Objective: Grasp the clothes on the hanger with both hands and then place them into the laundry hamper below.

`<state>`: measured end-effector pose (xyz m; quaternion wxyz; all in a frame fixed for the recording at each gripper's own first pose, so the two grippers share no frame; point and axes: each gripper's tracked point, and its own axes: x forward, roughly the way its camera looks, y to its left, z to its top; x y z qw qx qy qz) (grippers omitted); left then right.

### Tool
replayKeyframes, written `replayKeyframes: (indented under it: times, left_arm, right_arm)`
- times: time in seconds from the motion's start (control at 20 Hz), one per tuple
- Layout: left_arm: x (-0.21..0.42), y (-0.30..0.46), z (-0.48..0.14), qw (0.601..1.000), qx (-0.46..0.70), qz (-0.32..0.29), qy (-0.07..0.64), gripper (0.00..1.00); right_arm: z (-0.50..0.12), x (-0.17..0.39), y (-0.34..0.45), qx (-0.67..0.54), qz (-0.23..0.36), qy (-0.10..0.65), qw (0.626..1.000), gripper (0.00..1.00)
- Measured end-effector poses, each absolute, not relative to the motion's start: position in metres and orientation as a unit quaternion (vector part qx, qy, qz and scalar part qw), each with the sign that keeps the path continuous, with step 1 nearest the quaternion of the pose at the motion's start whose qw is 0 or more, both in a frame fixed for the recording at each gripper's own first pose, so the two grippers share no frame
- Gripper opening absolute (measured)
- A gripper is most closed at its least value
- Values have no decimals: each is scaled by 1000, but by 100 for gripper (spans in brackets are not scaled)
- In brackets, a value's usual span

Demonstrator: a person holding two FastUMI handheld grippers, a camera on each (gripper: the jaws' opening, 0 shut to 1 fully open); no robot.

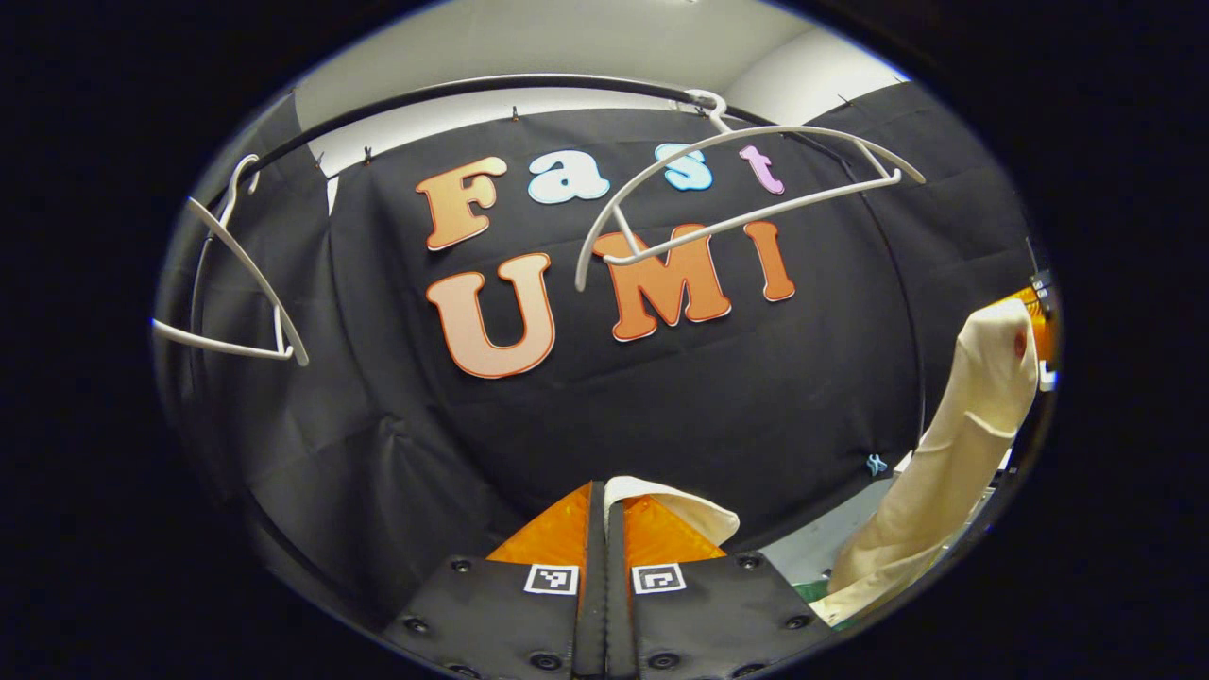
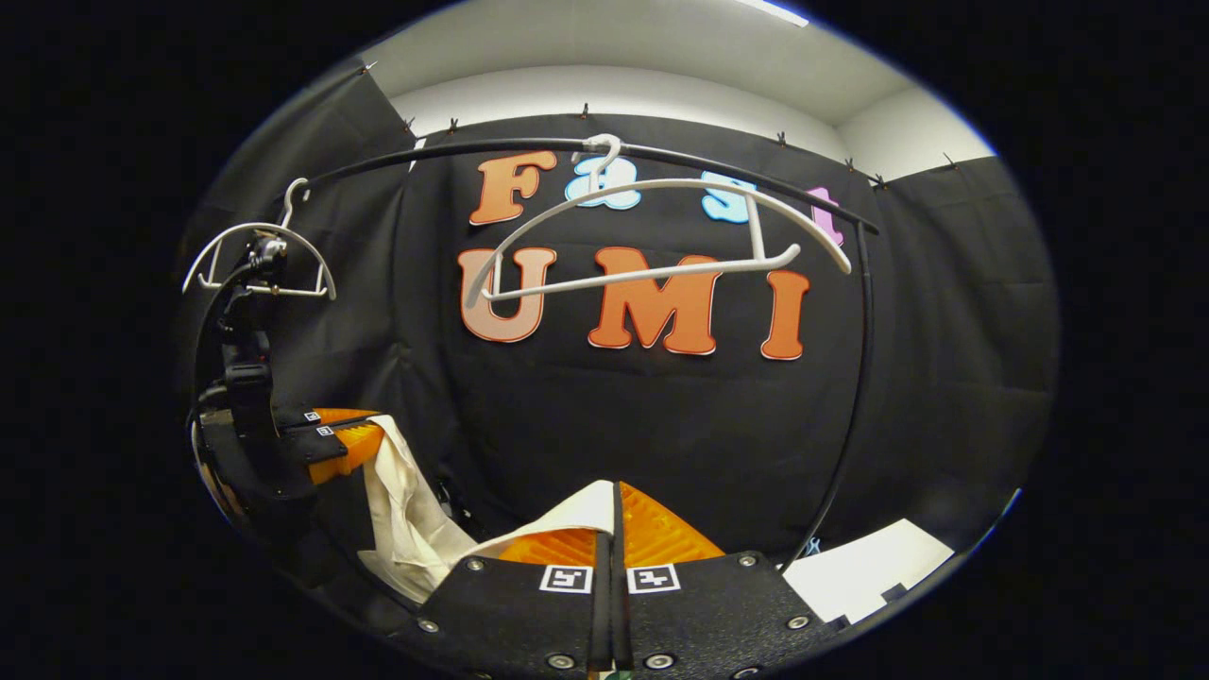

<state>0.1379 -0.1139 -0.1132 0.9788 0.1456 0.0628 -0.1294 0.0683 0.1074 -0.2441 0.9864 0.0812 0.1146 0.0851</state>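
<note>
A cream garment (image 1: pixel 954 453) hangs off to the right in the left gripper view, held up at its top by the right gripper (image 1: pixel 1037 326). An edge of that cloth (image 1: pixel 675 505) is pinched in my left gripper (image 1: pixel 605 501), whose fingers are shut on it. In the right gripper view my right gripper (image 2: pixel 612 510) is shut on a fold of the same garment (image 2: pixel 557 519), which droops leftward (image 2: pixel 406 519) to the left gripper (image 2: pixel 354 439). A bare white hanger (image 1: pixel 746 189) (image 2: pixel 652 236) hangs tilted on the black rail (image 2: pixel 529 144).
A second white hanger (image 1: pixel 241 283) (image 2: pixel 260 255) hangs at the left end of the rail. A black upright pole (image 2: pixel 855 378) stands at the right. Pale floor (image 2: pixel 869 562) shows at the lower right.
</note>
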Motion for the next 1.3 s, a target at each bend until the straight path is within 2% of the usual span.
replayKeyframes:
  times: [0.3,0.5,0.85,1.05,1.3]
  left_arm:
    - [84,-123,-198,957,160,-179,164,7]
    - [60,-123,-252,938,168,-200,230,7]
    - [25,-85,-350,908,145,-167,356,7]
    - [13,-61,-402,894,144,-134,402,7]
    - [-4,-52,-436,869,156,-138,450,7]
  right_arm:
    - [-326,33,147,112,126,212,963,0]
    - [-386,18,171,150,127,269,943,0]
    - [-465,-16,205,153,145,338,917,0]
    - [-504,-26,215,154,146,368,905,0]
    - [-539,-35,225,151,145,404,890,0]
